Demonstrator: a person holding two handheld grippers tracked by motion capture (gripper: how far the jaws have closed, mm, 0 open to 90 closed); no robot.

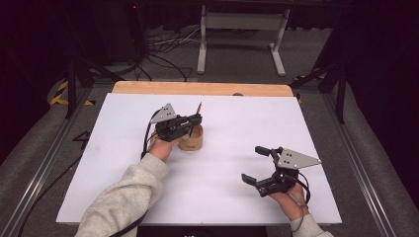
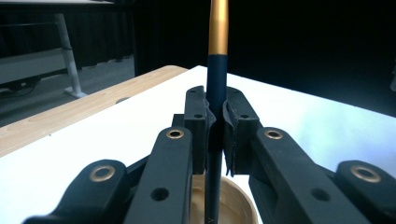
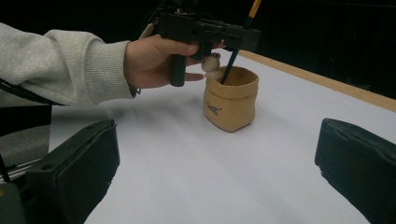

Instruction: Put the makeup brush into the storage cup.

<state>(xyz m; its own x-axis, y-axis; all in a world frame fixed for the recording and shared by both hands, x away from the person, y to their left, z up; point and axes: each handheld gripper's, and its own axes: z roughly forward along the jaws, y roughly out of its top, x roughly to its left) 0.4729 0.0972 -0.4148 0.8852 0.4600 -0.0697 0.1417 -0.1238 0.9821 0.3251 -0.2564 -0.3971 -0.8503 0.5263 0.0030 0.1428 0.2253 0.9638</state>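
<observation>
I had my left gripper point(image 2: 215, 128) clamped on the pen point(image 2: 217, 70), upright, its lower end already inside the tan pouch point(image 3: 231, 100) directly beneath the jaws. My right gripper point(image 1: 264, 165) rested empty with jaws spread, well off to the side. I judged the next move was lowering, then loosening my grip.

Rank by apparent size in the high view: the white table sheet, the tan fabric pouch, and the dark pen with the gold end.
1. White table sheet, by far the largest.
2. Tan fabric pouch.
3. Dark pen with the gold end, partly hidden by the left gripper.
</observation>
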